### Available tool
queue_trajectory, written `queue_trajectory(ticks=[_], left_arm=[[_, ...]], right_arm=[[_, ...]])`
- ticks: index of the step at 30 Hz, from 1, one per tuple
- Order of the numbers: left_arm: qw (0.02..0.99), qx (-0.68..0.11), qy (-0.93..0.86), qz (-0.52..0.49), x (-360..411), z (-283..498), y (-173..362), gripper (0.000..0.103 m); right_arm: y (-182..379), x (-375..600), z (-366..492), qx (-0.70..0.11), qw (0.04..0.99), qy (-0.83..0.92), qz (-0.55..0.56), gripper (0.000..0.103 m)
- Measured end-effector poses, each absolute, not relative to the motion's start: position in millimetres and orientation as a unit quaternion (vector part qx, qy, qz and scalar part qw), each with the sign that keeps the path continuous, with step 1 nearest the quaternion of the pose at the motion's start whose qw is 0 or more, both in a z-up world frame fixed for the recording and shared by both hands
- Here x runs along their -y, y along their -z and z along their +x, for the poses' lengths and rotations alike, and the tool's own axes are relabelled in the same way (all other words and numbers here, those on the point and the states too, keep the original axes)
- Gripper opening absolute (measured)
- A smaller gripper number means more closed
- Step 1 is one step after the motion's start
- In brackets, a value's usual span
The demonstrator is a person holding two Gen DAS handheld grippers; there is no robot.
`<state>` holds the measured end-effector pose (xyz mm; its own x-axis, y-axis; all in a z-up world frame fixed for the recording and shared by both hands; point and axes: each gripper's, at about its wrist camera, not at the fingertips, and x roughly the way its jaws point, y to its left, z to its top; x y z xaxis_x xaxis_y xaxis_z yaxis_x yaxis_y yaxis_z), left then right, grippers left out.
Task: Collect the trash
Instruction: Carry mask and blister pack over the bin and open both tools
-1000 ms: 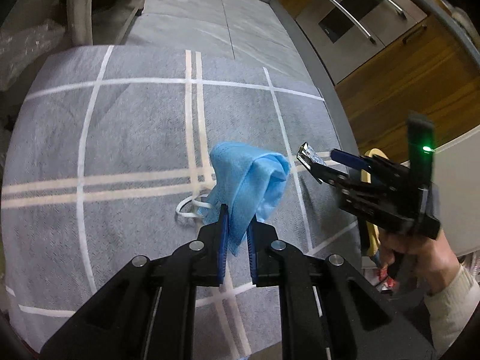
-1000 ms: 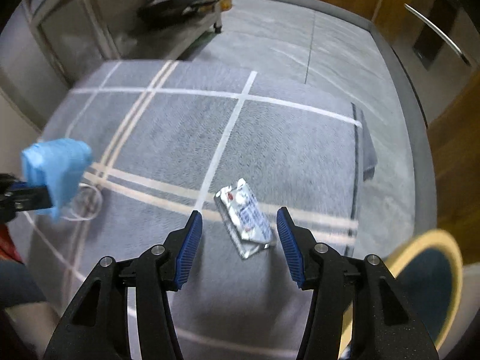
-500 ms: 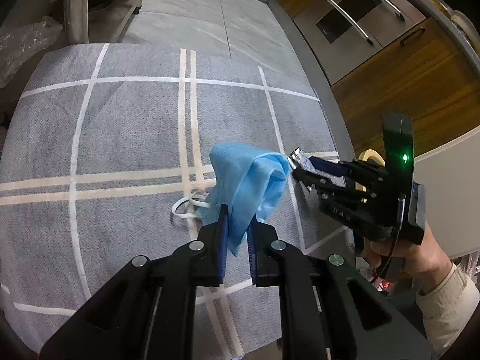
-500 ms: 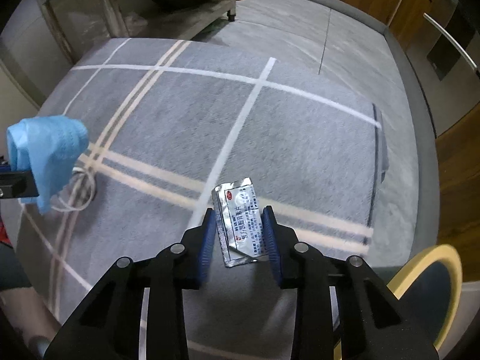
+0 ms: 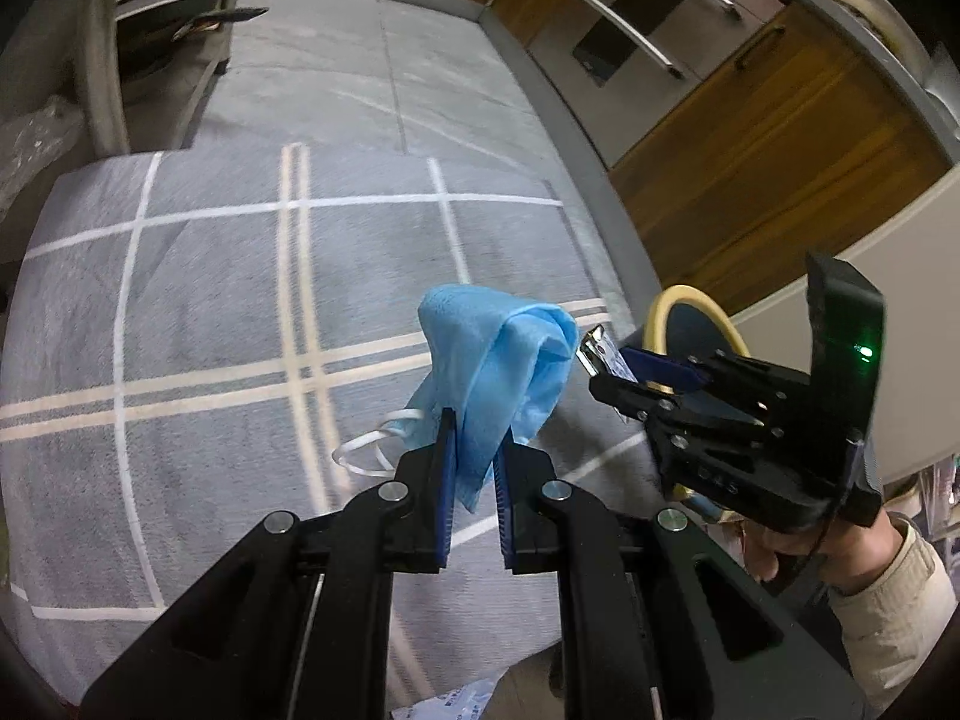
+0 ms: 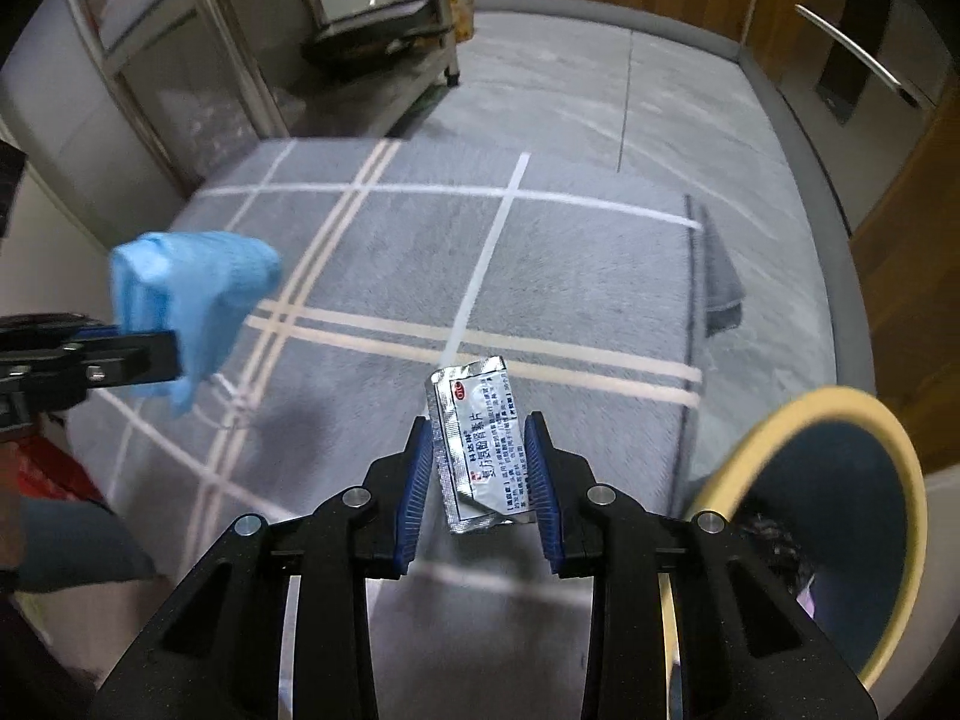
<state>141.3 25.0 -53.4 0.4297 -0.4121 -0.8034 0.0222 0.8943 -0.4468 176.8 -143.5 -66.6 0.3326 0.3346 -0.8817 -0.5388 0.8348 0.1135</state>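
Note:
A crumpled blue face mask (image 5: 492, 354) hangs above the grey rug, its white ear loop (image 5: 366, 450) dangling. My left gripper (image 5: 474, 426) is shut on the mask's lower fold. The mask (image 6: 192, 294) and left gripper (image 6: 168, 354) also show at the left of the right wrist view. A silver foil medicine sachet (image 6: 480, 450) with printed text stands upright between the blue pads of my right gripper (image 6: 478, 420), which is shut on it above the rug. In the left wrist view the right gripper (image 5: 606, 372) carries the sachet (image 5: 597, 351) just right of the mask.
A dark bin with a yellow rim (image 6: 780, 414) stands at the right, some litter inside; its rim (image 5: 672, 294) shows behind the right gripper. The striped rug (image 6: 570, 252) has a folded corner (image 6: 720, 294). Behind stand a metal rack (image 6: 384, 42) and wooden cabinets (image 5: 750, 138).
The right gripper's jaws closed on the sachet lying on the rug and lifted it. Both grippers rose; the left one kept hold of the mask.

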Motion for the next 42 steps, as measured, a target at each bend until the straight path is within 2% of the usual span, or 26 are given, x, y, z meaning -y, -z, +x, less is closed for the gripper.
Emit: queue_trajectory(ticks=[21,42], left_arm=[[0.827,-0.5,0.198,-0.165,40,134,20,0.011],[0.81,-0.505,0.264,-0.14,134,147,14,0.011]], right_arm=[[11,237,112,-0.447,0.864,-0.232,0.004,0.033],[12,328,90,-0.422,0.884,-0.18,0.086,0.033]])
